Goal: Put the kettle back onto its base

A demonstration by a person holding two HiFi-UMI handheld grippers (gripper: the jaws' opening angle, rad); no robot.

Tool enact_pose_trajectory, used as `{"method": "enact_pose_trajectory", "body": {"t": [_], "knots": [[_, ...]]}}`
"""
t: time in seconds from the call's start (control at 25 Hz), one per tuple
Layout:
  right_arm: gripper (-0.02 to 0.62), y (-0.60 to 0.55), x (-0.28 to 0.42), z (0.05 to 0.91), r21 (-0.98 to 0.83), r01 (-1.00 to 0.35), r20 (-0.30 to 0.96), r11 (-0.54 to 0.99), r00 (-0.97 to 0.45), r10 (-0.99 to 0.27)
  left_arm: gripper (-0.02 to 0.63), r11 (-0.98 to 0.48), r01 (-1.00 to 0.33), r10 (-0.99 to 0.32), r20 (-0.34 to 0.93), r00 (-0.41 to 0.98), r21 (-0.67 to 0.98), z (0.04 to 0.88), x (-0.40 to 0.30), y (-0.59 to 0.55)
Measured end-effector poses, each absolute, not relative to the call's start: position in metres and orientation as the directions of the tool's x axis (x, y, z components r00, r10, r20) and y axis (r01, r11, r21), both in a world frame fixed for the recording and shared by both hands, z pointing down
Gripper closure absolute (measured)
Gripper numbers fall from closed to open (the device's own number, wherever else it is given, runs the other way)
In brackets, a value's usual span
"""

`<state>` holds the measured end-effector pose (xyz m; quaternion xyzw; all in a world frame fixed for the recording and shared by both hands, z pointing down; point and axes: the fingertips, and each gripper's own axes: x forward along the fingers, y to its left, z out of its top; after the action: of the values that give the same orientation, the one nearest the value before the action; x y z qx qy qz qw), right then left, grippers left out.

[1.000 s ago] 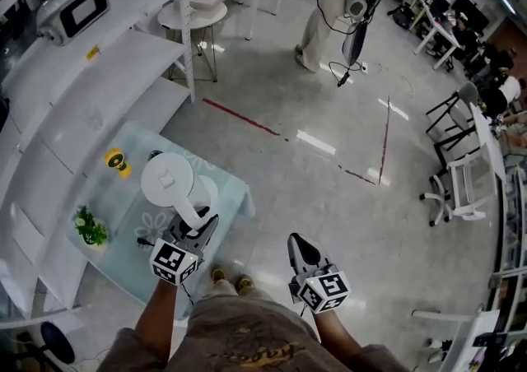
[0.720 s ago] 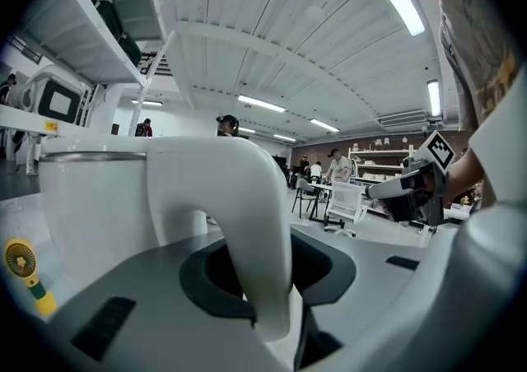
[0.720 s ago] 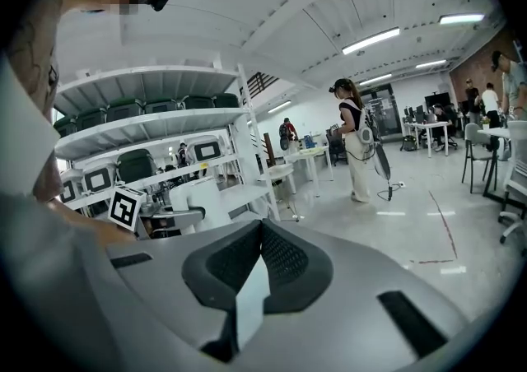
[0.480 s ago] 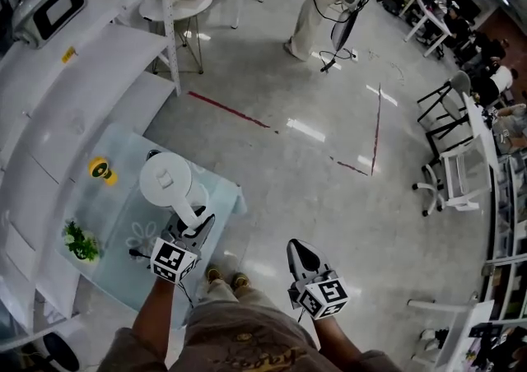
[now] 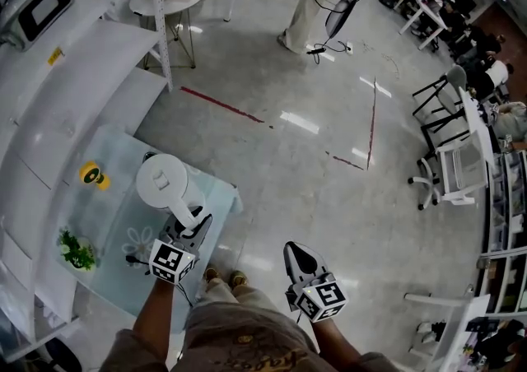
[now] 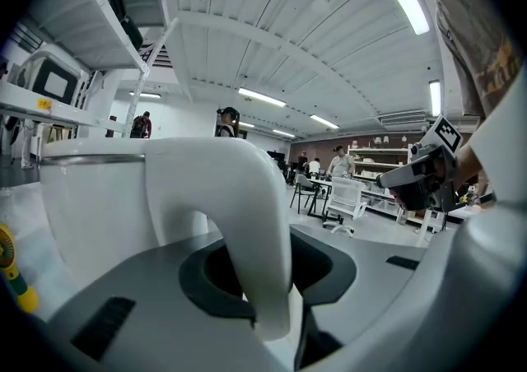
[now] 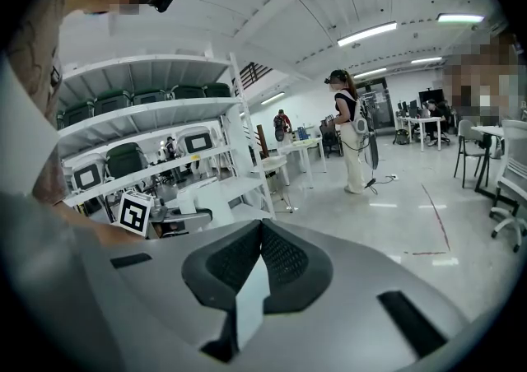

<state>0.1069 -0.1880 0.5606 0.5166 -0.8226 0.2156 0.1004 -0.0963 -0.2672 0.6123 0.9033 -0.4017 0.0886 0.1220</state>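
A white kettle (image 5: 162, 183) hangs over the pale glass table (image 5: 107, 218) at the left of the head view. My left gripper (image 5: 193, 226) is shut on its curved handle (image 6: 239, 222), which runs down between the jaws in the left gripper view, with the kettle body (image 6: 99, 206) just beyond. The kettle hides its base; only a dark cord (image 5: 132, 260) shows on the glass. My right gripper (image 5: 300, 259) is off the table's right edge over the floor, its jaws shut (image 7: 259, 234) with nothing between them.
A yellow toy (image 5: 93, 174) and a small green plant (image 5: 76, 251) stand on the glass left of the kettle. White shelves (image 5: 74, 58) rise behind the table. A person (image 5: 309, 0) stands far off; chairs (image 5: 449, 165) are at the right.
The kettle and my left gripper have come lower over the glass table, still gripped by the handle. My right gripper has sunk slightly and stays shut.
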Motion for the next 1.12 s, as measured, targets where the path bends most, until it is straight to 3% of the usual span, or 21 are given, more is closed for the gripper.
{"method": "enact_pose_trajectory", "body": {"t": [1.12], "knots": [[0.597,-0.181,0.094,0.568,-0.254,-0.885,0.411,0.389,-0.463,-0.785,0.479,-0.704,-0.707,-0.658,0.311,0.686,0.068,0.640,-0.087,-0.243]]}}
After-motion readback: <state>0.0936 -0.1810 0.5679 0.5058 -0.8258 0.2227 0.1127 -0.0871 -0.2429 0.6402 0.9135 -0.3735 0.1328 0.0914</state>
